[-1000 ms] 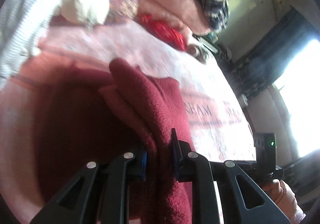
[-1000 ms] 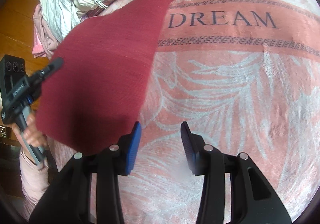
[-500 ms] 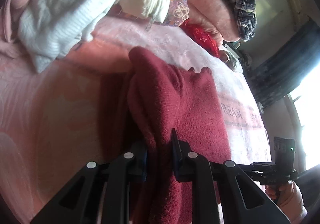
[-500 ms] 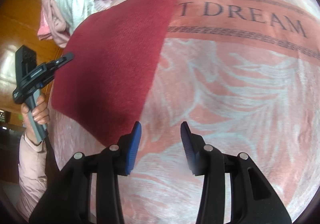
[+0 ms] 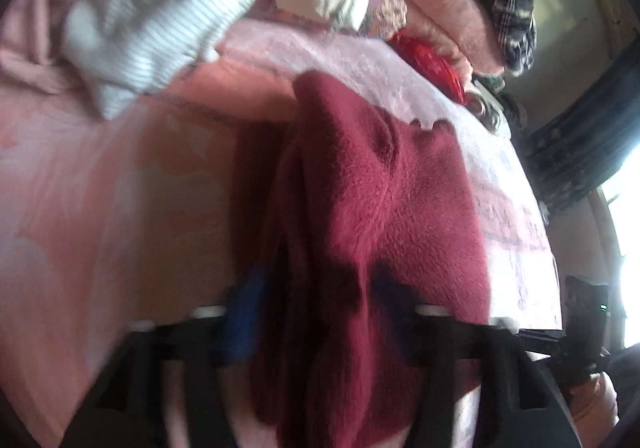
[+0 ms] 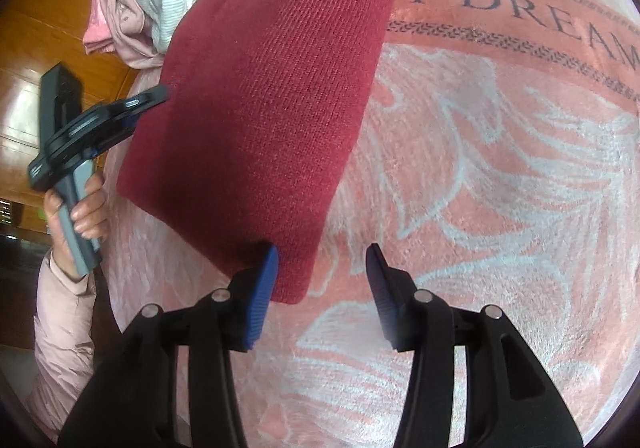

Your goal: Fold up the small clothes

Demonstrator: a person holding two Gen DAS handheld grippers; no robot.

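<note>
On my left gripper point(image 5: 316, 312) the jaws are opening, a bunched ridge of the red knit garment point(image 6: 264, 100) between them, blurred. The garment lies flat on the pink blanket point(image 6: 500, 176). My right gripper point(image 6: 323, 280), jaws apart and opening, hovers over its near corner, gripping nothing.
</note>
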